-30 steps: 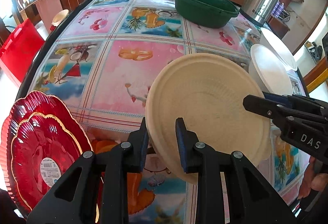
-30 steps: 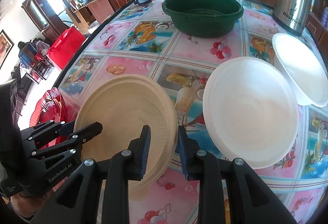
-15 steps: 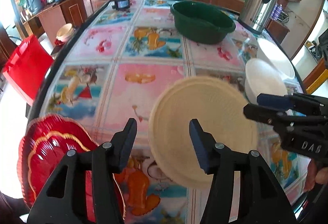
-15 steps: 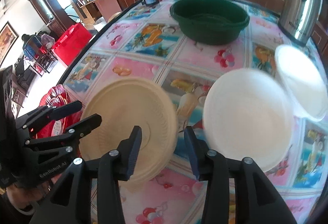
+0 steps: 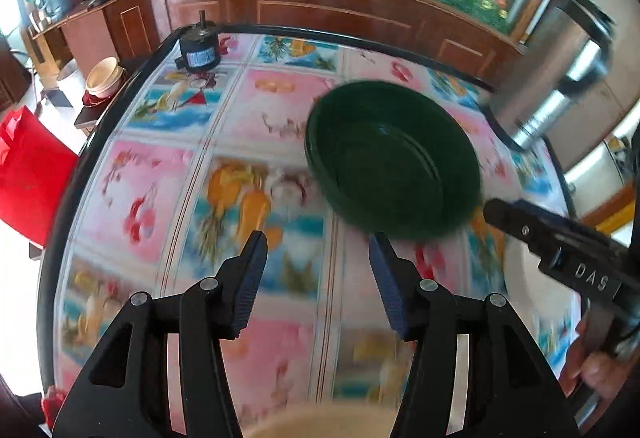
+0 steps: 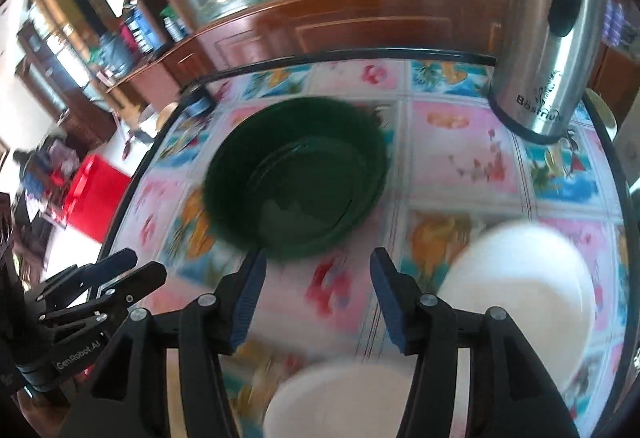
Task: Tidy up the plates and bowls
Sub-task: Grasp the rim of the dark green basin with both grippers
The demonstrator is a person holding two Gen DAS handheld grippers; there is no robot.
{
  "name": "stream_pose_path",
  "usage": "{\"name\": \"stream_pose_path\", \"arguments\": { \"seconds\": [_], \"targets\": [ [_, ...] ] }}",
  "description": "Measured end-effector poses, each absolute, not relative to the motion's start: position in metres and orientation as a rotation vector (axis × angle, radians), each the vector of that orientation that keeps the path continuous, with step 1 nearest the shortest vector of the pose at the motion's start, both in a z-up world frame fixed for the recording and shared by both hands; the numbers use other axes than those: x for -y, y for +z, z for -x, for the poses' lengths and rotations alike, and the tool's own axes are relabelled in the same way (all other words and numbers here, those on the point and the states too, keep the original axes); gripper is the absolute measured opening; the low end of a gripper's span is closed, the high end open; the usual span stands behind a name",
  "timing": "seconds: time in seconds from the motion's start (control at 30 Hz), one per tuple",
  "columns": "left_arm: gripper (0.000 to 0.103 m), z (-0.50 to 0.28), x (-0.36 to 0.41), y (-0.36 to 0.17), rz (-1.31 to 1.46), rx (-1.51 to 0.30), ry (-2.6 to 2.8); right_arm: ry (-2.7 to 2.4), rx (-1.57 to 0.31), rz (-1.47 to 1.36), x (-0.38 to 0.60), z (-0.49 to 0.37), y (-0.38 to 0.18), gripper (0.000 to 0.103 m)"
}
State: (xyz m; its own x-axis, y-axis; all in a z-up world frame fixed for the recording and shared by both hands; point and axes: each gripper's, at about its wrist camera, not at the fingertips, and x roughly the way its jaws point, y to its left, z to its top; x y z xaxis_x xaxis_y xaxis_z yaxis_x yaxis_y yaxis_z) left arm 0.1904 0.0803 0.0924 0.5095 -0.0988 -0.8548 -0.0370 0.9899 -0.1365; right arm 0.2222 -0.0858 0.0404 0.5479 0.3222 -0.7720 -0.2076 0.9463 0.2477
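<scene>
Both grippers, left (image 5: 316, 258) and right (image 6: 316, 266), hover with fingers spread, holding nothing. White plates (image 6: 524, 278) lie on the bench (image 6: 452, 157) near the green basin (image 6: 296, 177); probably light, thin and bendy, best pinched at the rim.

The right gripper (image 6: 316, 292) hangs above the bench (image 6: 452, 157) with its jaws spread wide and nothing between them. Just past the jaw tips sits a dark green basin (image 6: 296, 177); a white plate (image 6: 524, 286) lies right of the right jaw, another white plate (image 6: 340, 398) lies low between the jaws, and a steel flask (image 6: 548, 37) stands far beyond, to the right. The left gripper (image 6: 116, 278) shows left of the left jaw, its jaws slightly apart, gripping nothing.
</scene>
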Motion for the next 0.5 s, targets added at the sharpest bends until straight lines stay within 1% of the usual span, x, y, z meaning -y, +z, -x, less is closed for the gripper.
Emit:
{"name": "stream_pose_path", "arguments": {
  "seconds": [0.2, 0.23, 0.27, 0.3, 0.33, 0.37, 0.5],
  "targets": [
    [0.053, -0.248, -0.078, 0.066, 0.199, -1.083, -0.024, 0.295, -0.971, -0.137, 0.087, -0.268, 0.015, 0.054],
    [0.053, -0.253, -0.075, 0.062, 0.180, -1.087, -0.017, 0.300, -0.975, -0.137, 0.087, -0.270, 0.011, 0.050],
    [0.053, -0.257, -0.071, 0.057, 0.141, -1.088, -0.009, 0.305, -0.981, -0.130, 0.086, -0.271, 0.009, 0.030],
    [0.051, -0.258, -0.068, 0.053, 0.108, -1.089, 0.004, 0.304, -0.980, -0.111, 0.085, -0.270, 0.006, 0.021],
    [0.028, -0.259, -0.064, 0.049, 0.071, -1.094, 0.015, 0.311, -0.972, -0.104, 0.085, -0.268, 0.007, 0.020],
    [0.023, -0.259, -0.062, 0.043, 0.051, -1.113, 0.013, 0.316, -0.969, -0.098, 0.087, -0.266, 0.007, 0.018],
    [0.022, -0.254, -0.064, 0.038, 0.058, -1.132, -0.019, 0.329, -0.950, -0.121, 0.095, -0.258, 0.013, 0.018]
  ]
}}
